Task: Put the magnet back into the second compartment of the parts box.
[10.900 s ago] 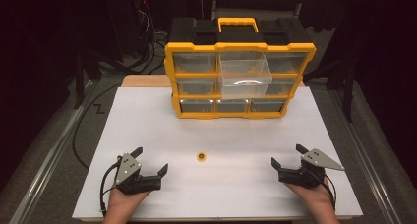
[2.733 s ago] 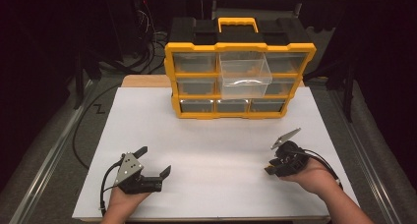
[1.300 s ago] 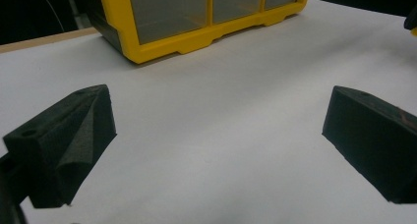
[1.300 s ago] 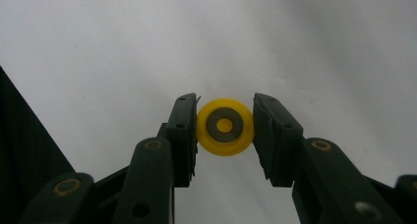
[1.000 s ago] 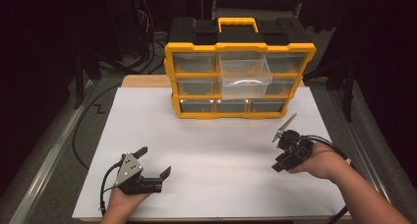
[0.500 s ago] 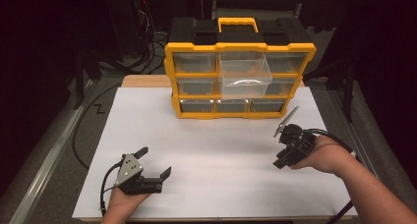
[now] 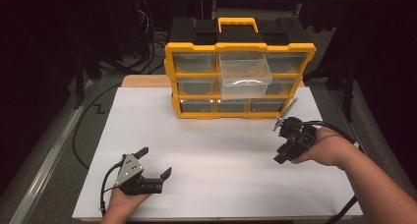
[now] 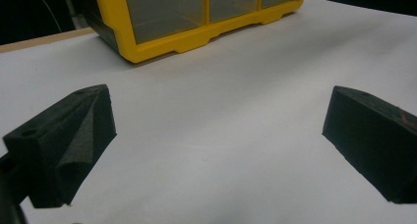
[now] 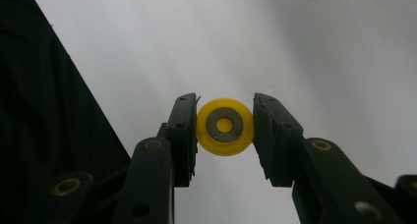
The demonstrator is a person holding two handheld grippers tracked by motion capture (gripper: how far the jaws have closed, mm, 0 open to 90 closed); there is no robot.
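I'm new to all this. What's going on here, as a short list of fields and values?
Held thing: small yellow wheel with a grey hub
Held by: right gripper, its fingers shut on the wheel's two sides
Right gripper's place: lifted off the white board, near its right edge
Left gripper: open, nothing between the fingers, low over the board's near left
Storage: yellow drawer organizer at the far side of the board
Open drawer: clear drawer pulled out, upper middle

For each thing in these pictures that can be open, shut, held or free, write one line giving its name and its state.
Right gripper: shut on the yellow wheel, held off the table.
Left gripper: open, nothing between its jaws.
Clear drawer: pulled out of the yellow organiser.
Other drawers: pushed in.
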